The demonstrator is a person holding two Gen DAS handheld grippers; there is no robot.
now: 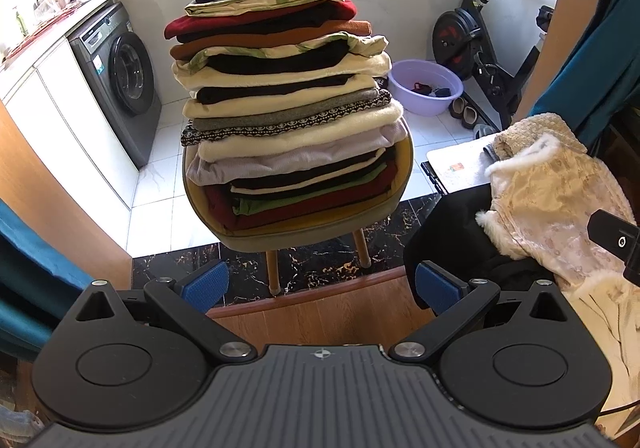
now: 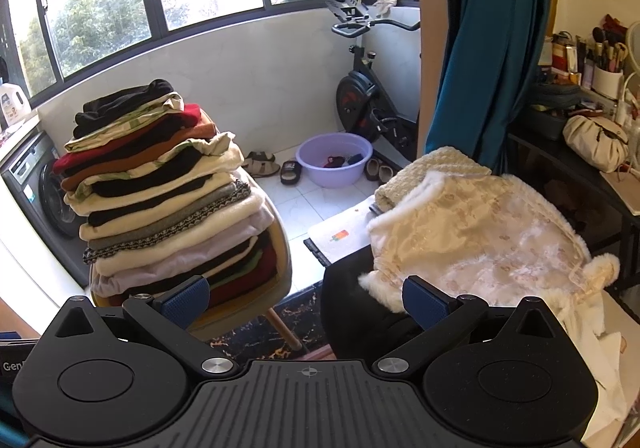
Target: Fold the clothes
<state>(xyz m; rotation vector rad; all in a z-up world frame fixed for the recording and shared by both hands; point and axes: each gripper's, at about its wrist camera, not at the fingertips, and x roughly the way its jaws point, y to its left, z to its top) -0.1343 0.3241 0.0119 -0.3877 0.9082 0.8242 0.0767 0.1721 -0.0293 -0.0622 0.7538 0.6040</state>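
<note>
Cream fur-trimmed jacket (image 2: 476, 244) at one o'clock, close to right gripper (image 2: 306, 302), long side running away. Both wide, empty; left gripper (image 1: 320, 288) farther.

Left gripper (image 1: 320, 286) – jaws spread wide, blue pads (image 1: 205, 286) facing each other, nothing between them, held level in the air. Right gripper (image 2: 306, 298) – same pose, jaws wide apart, pads (image 2: 426, 304) bare

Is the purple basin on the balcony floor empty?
No. In the right wrist view the purple basin on the tiled floor holds a few small dark and red items.
</note>
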